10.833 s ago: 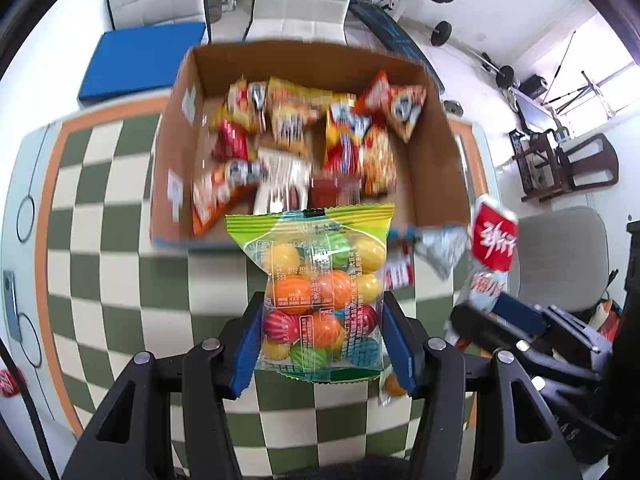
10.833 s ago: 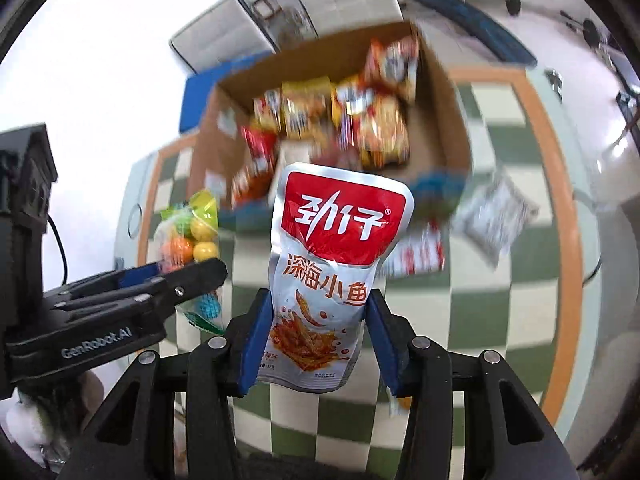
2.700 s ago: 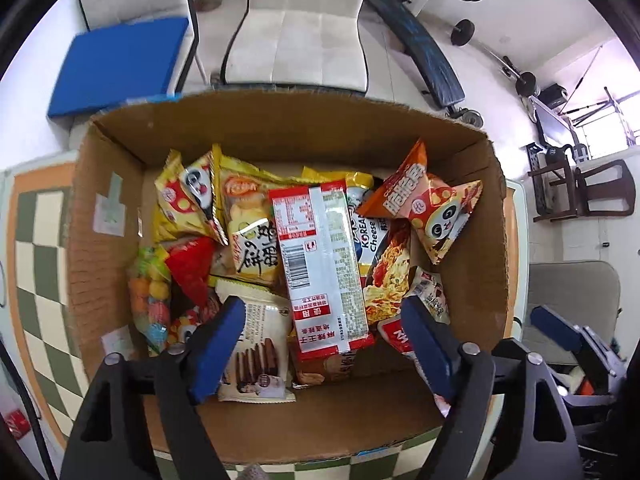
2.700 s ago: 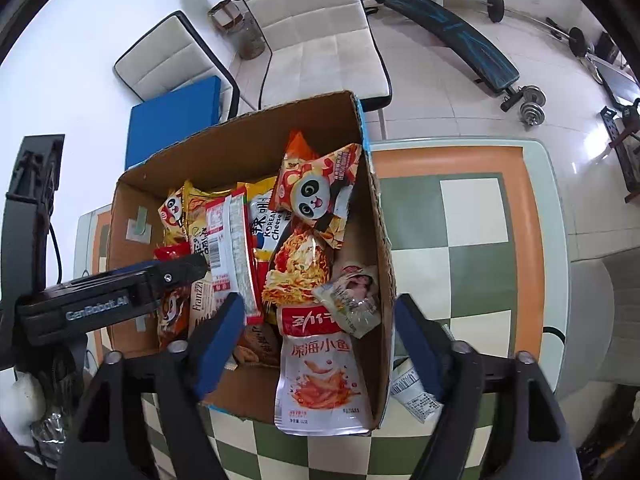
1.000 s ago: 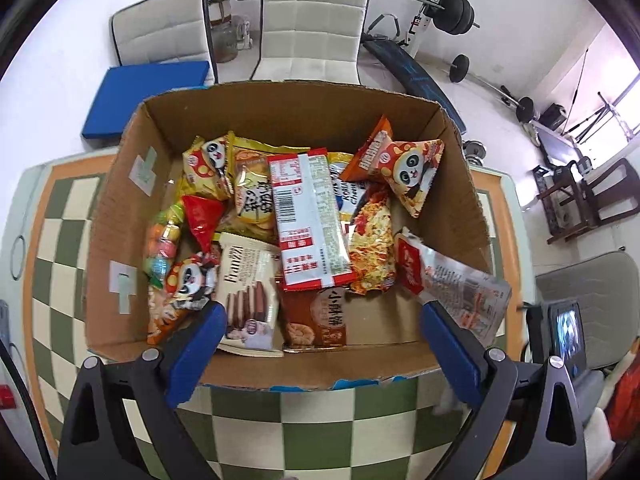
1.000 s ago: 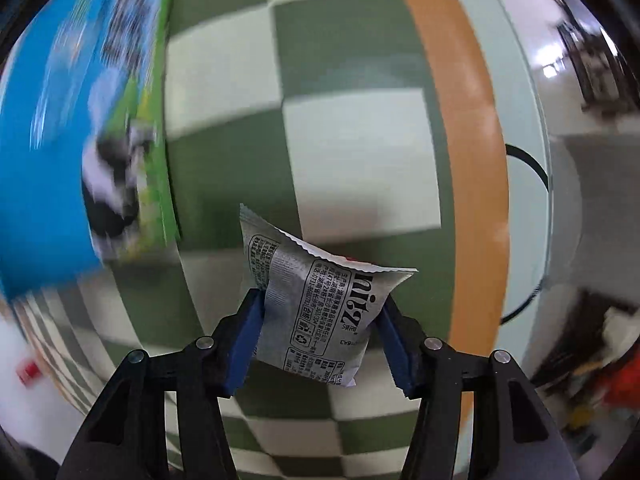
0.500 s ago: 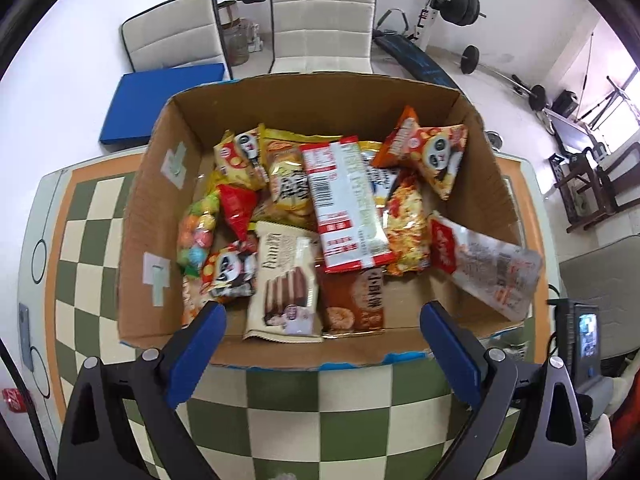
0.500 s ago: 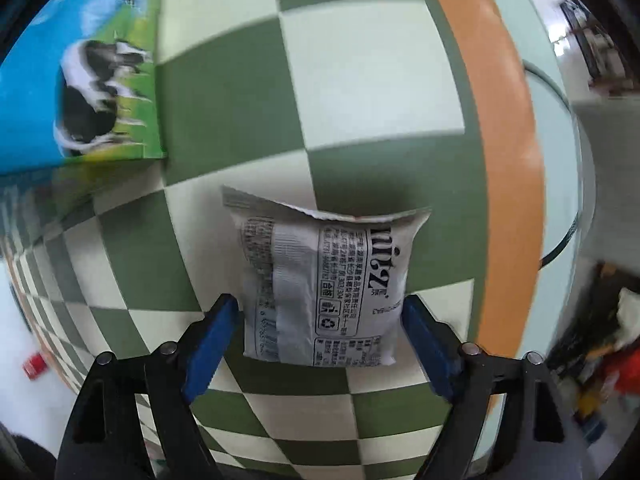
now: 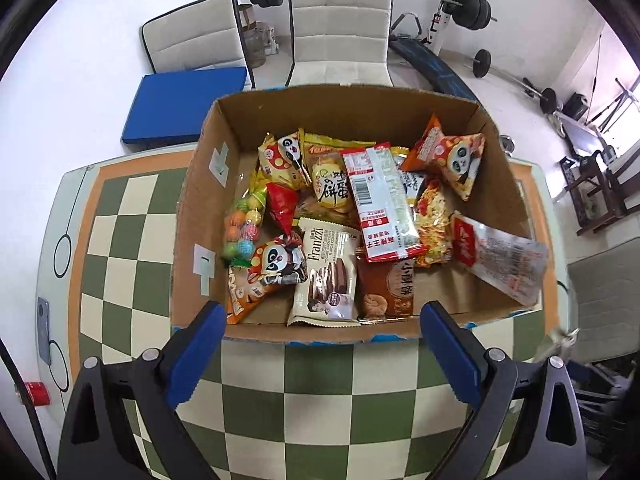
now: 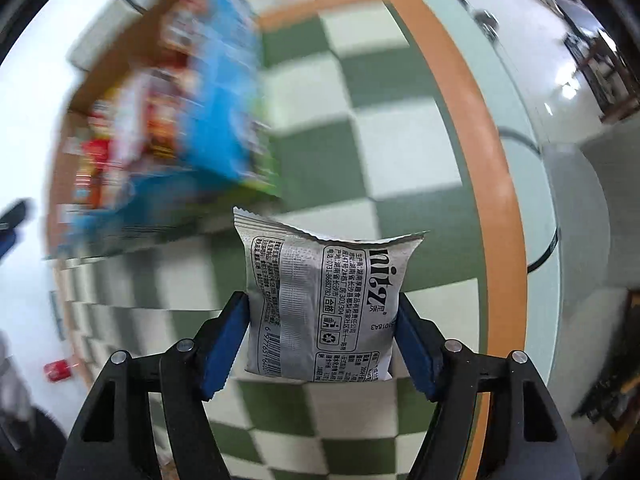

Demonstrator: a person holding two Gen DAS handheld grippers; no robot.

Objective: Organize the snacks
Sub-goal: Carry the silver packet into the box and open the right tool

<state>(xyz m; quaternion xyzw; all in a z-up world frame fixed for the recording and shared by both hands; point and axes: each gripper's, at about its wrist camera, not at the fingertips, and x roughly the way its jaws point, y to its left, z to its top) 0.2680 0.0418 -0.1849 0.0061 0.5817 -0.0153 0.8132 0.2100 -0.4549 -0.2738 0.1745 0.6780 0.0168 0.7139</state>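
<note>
Gripping the silver snack packet [image 10: 320, 308] upright as my right jaws close, cardboard box [image 10: 132, 92] up-left; left jaws [image 9: 320, 344] released.

Home room: checkered dining table [image 9: 120, 240], padded chairs [image 9: 340, 28], barbell rack [image 9: 460, 0].

l gripper [image 9: 320, 344] pointing steeply down, blue pads wide apart, nothing btwn them, r gripper [image 10: 322, 334] also angled steeply down, jaws closing, pads pressed on sides of silver packet [image 10: 320, 300]
</note>
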